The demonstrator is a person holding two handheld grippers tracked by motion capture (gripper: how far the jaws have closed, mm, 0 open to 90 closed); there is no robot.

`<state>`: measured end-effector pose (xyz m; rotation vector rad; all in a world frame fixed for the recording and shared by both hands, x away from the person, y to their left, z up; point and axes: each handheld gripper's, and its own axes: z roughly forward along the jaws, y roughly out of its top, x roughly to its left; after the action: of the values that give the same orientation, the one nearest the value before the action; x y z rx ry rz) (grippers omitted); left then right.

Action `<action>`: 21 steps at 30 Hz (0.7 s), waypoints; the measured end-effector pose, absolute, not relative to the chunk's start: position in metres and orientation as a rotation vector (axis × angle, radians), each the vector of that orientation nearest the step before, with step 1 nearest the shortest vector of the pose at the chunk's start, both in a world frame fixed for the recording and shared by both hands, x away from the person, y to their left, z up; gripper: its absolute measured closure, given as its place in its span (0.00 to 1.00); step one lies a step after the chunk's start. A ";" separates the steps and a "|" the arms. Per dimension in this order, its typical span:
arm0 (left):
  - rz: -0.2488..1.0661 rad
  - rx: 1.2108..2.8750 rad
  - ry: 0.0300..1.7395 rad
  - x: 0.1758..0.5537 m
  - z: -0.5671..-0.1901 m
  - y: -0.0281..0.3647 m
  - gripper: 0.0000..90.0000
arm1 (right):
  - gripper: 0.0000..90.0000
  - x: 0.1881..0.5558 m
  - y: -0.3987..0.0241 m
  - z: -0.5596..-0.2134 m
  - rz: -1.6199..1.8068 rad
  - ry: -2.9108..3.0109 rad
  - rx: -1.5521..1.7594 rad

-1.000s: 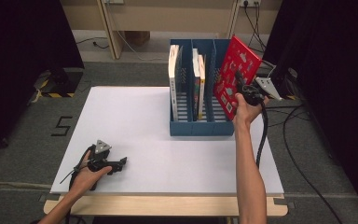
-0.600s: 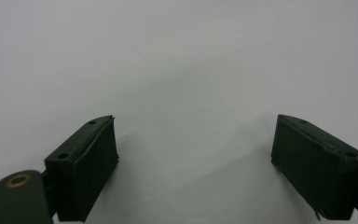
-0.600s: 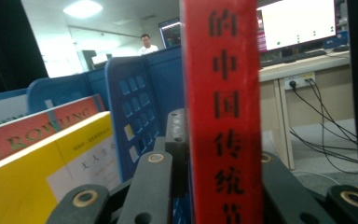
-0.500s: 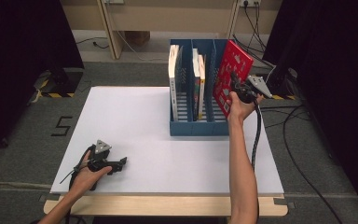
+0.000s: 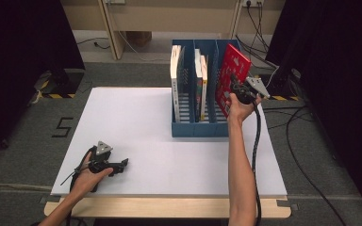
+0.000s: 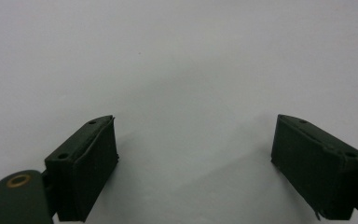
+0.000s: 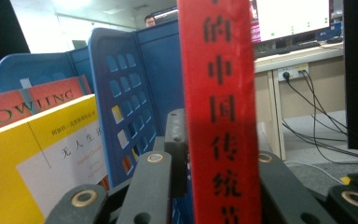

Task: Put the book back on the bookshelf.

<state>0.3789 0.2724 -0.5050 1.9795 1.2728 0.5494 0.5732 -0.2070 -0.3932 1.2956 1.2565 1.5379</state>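
Note:
A red book (image 5: 229,75) is tilted over the right compartment of the blue file rack (image 5: 200,128), with its lower edge inside the rack. My right gripper (image 5: 239,90) is shut on the book's near edge. In the right gripper view the red spine (image 7: 219,116) with black characters stands between the jaws of that gripper (image 7: 219,186). My left gripper (image 5: 122,165) rests on the white table (image 5: 136,122) near its front left. Its jaws stand wide apart, and in the left gripper view only bare tabletop lies between the pads of that gripper (image 6: 196,121).
A white book (image 5: 175,70) stands in the rack's left compartment, and two more books (image 5: 200,80) in the middle one. A yellow book (image 7: 42,163) and an orange one (image 7: 32,100) appear left of the spine. Cables (image 5: 306,122) lie on the floor right of the table.
My right hand has carried the red book left and down, from beside the rack's right wall into its right compartment. The left gripper has stayed still.

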 end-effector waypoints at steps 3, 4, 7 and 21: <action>0.549 1.981 1.272 0.379 -0.505 0.272 0.15 | 0.87 0.573 -0.206 -0.393 1.527 1.278 1.295; 0.550 1.982 1.272 0.379 -0.505 0.272 0.15 | 0.87 0.573 -0.206 -0.393 1.526 1.278 1.298; 0.549 1.981 1.272 0.379 -0.505 0.272 0.15 | 0.86 0.572 -0.205 -0.393 1.527 1.285 1.310; 0.550 1.979 1.273 0.379 -0.505 0.272 0.15 | 0.85 0.562 -0.209 -0.387 1.476 1.383 1.317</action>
<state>0.3789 0.2722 -0.5050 1.9792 1.2726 0.5503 0.5623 -0.2088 -0.3866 1.3170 1.3827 1.4759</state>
